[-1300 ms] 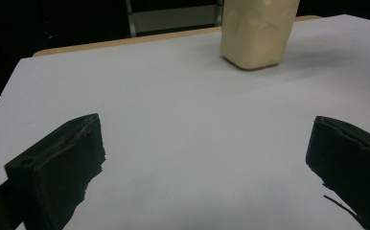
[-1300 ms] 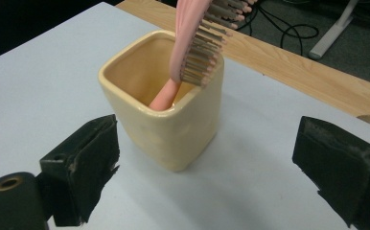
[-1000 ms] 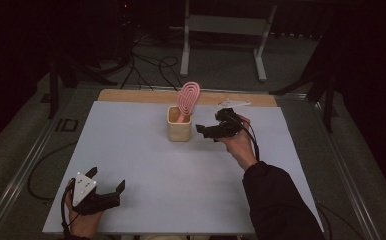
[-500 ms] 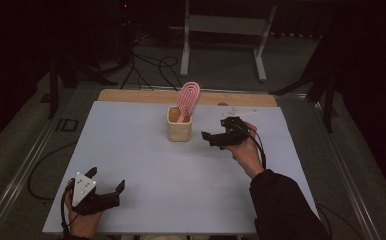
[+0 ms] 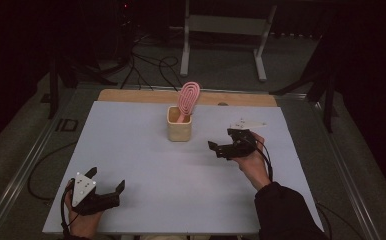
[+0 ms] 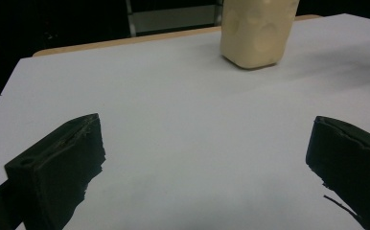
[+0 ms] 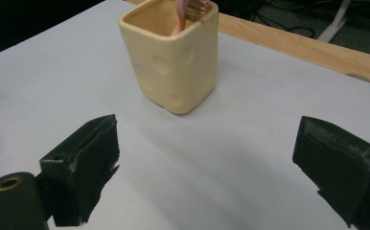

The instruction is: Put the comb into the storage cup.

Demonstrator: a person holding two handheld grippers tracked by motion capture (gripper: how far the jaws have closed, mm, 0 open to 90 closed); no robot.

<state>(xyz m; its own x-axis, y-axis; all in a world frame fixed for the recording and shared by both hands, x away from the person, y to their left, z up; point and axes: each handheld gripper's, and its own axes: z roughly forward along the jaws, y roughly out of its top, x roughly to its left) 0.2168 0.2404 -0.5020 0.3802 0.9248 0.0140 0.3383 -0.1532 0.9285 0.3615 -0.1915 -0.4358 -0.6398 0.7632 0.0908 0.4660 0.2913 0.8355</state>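
High view shows pink brush [image 5: 187, 97] in cup [image 5: 179, 131]; both claws gape wide, empty

cup [image 7: 173, 67]: glazed cream ceramic (dimpled) | brush [image 5: 187, 100]: pink plastic | table [image 5: 141, 155]: matt white

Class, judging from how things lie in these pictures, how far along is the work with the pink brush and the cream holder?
Done: the pink brush stands handle-down in the cream holder near the table's far edge. In hand: nothing; the right tool sits open beside the holder, gripping nothing, and the left tool rests open near the front edge. Left: seemingly little, perhaps only drawing the right tool away.
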